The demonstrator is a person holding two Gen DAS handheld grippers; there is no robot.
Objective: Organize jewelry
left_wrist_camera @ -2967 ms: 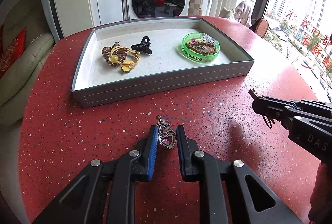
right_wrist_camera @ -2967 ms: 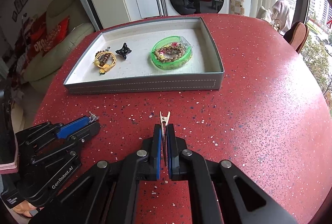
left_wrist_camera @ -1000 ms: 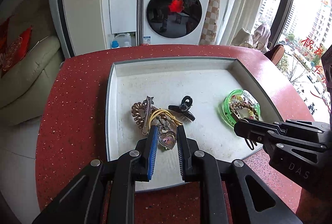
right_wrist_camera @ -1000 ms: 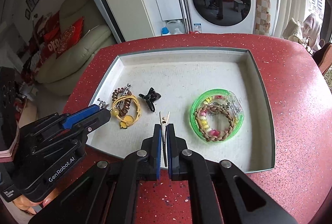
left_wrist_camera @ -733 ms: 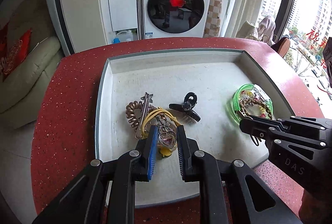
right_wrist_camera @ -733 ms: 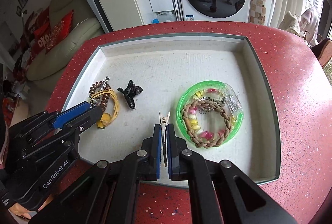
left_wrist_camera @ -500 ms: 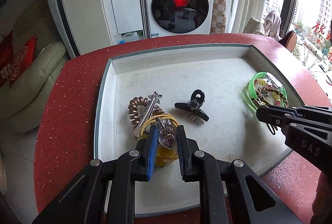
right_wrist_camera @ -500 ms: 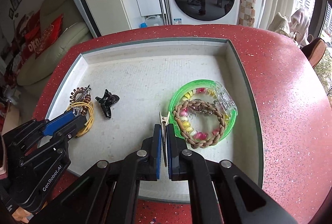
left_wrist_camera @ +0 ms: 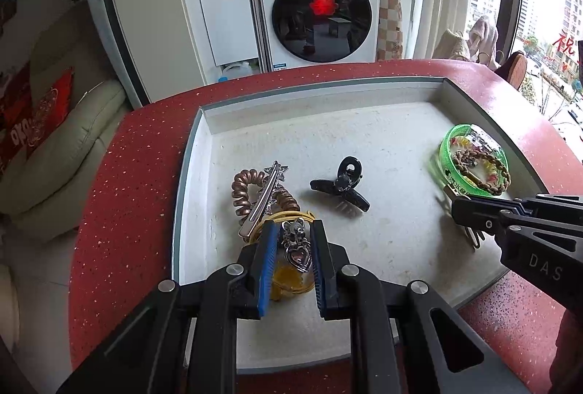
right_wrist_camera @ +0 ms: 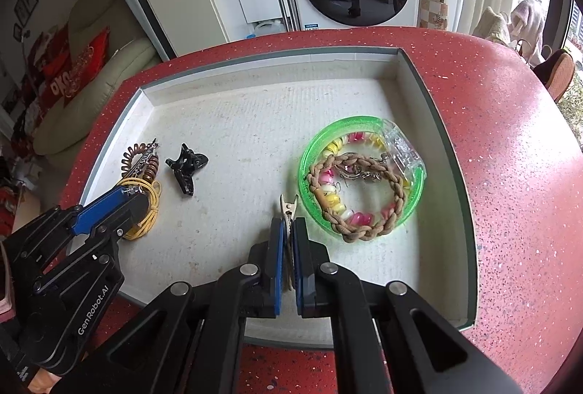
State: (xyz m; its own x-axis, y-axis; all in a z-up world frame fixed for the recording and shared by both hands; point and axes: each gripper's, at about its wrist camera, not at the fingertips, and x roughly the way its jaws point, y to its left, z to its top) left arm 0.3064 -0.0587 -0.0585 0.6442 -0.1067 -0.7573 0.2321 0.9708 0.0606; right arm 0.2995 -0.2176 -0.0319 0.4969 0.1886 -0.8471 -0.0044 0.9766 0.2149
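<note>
Tools hover over tray [left_wrist_camera: 189,153]: left [left_wrist_camera: 291,241] pinches heart pendant [left_wrist_camera: 298,253], right [right_wrist_camera: 288,230] pinches clip [right_wrist_camera: 288,206].

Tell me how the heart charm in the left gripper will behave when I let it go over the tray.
The heart charm looks like linked metal pieces, so it will probably hang limp and collapse. It seems light. Released here, it may land on the yellow hair tie and snag, since it hangs directly above it between the left gripper fingers.

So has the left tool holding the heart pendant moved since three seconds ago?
Yes. The left tool carried the silver heart pendant forward from the red table to above the grey tray.
</note>
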